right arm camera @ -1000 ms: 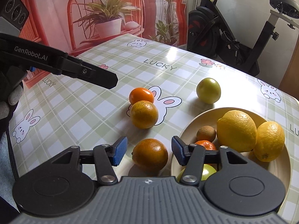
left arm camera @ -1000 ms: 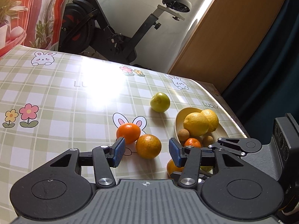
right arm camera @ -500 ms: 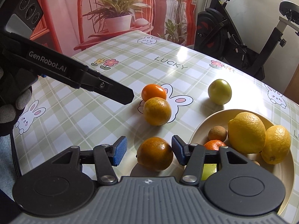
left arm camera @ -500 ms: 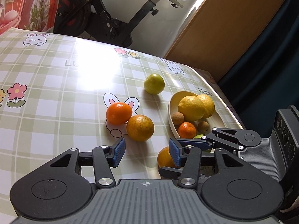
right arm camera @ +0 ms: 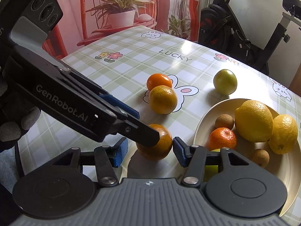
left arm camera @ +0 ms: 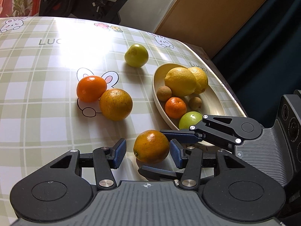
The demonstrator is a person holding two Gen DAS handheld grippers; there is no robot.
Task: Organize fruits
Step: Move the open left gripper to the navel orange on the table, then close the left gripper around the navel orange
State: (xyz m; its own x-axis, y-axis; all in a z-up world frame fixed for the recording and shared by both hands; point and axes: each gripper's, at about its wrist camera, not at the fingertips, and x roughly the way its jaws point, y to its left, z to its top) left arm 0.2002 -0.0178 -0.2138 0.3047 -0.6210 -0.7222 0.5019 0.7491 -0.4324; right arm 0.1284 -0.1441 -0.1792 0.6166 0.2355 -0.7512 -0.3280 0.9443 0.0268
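A speckled orange [left arm camera: 151, 146] lies on the checked tablecloth beside a cream bowl [left arm camera: 216, 103]. My left gripper [left arm camera: 147, 155] is open and straddles it, with a gap at the left pad. My right gripper [right arm camera: 149, 150] is open around the same orange [right arm camera: 160, 146] from another side, and its fingers [left arm camera: 180, 133] cross the left wrist view. The left gripper's finger [right arm camera: 150, 137] lies over the orange's top. The bowl [right arm camera: 205, 113] holds two lemons [left arm camera: 180, 81], a small mandarin [left arm camera: 175, 107], brown round fruits and a green fruit [left arm camera: 190, 119].
On the cloth farther off lie a bright mandarin [left arm camera: 91, 88] touching another speckled orange [left arm camera: 115, 104], and a green fruit [left arm camera: 136, 55] alone. The table edge runs right behind the bowl. An exercise bike [right arm camera: 235, 28] stands beyond the table. A gloved hand [right arm camera: 17, 120] holds the left gripper.
My left gripper has tipped down and come in toward the near orange, which now sits between its fingers. The right gripper has stayed around that orange.
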